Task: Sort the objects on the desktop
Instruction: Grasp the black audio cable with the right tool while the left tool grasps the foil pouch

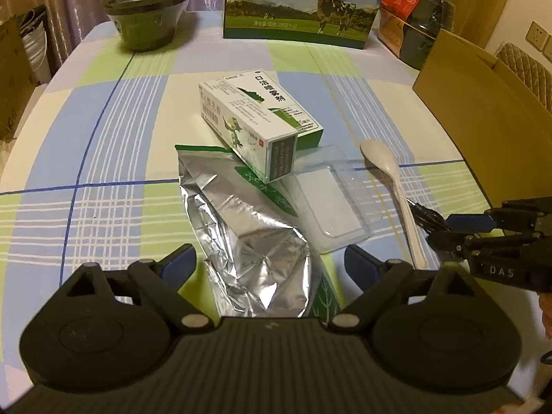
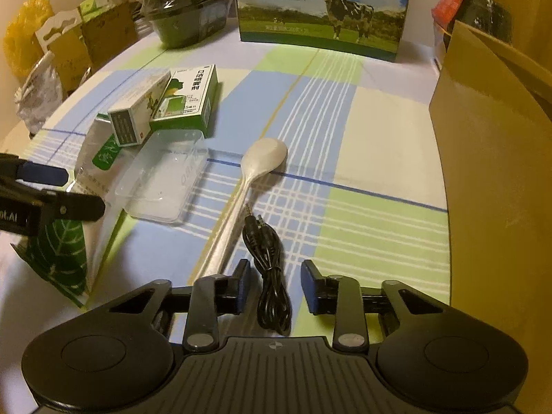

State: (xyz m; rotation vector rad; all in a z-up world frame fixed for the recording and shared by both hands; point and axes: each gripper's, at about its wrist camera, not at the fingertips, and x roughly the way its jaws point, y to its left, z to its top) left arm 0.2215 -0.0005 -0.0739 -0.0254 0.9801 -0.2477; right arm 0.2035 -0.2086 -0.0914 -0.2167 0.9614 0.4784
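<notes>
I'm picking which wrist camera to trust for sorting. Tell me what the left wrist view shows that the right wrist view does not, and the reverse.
Only the left wrist view shows the foil pouch's crumpled silver body, lying between the left gripper's open jaws.

Only the right wrist view shows the whole black audio cable, plugs included, lying between the right gripper's open jaws, and a yellow bag off the table.

Both show the white spoon, the clear plastic tray, the stacked medicine boxes, the milk carton box and the brown paper bag.
</notes>
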